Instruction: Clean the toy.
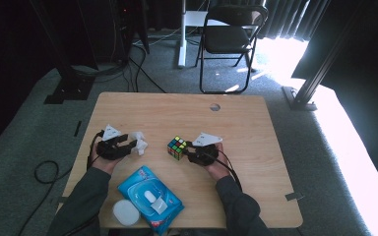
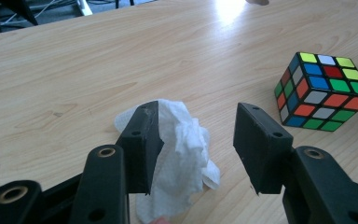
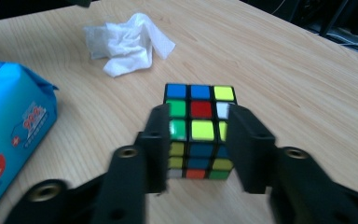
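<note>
Right gripper (image 3: pixel 196 135): clamped on Rubik's cube (image 3: pixel 196 133). Left gripper (image 2: pixel 196 140): jaws apart, crumpled tissue (image 2: pixel 182 154) against one. High view adds wet-wipes pack (image 1: pixel 150 199), white lid (image 1: pixel 126 212).

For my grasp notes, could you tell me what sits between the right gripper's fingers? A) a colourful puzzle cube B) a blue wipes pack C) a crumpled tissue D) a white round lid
A: the right gripper has its fingers closed against the sides of the puzzle cube.
</note>
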Demonstrator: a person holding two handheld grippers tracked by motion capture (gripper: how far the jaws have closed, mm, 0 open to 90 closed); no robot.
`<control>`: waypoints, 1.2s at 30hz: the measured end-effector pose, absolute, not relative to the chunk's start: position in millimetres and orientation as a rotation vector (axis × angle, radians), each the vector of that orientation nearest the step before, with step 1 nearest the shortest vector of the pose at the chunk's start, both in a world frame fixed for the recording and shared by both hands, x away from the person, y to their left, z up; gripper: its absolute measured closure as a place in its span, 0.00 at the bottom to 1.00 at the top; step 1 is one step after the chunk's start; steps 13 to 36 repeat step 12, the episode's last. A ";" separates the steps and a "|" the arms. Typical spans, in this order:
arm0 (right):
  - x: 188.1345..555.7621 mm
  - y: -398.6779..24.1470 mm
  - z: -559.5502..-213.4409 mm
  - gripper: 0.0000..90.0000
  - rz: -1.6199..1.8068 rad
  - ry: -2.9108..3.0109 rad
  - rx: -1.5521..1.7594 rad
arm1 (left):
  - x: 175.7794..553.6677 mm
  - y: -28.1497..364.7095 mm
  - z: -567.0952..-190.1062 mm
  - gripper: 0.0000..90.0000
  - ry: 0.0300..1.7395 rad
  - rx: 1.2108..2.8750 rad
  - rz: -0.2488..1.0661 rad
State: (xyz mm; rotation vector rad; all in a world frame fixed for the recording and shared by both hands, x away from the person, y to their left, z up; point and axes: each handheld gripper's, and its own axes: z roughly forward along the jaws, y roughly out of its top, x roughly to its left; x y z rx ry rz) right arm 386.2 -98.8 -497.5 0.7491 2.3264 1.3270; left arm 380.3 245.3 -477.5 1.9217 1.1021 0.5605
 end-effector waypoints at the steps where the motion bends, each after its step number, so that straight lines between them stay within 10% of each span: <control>1: 384.6 -100.1 -498.2 0.81 1.325 2.332 0.754 | 379.7 245.9 -477.0 0.57 1.103 1.921 0.560; 7: 379.7 -104.5 -504.0 1.00 1.290 2.336 0.756 | 377.6 247.1 -475.5 0.57 1.107 1.907 0.559; 36: 378.2 -106.3 -507.5 1.00 1.277 2.338 0.749 | 377.1 248.5 -475.3 0.56 1.119 1.901 0.568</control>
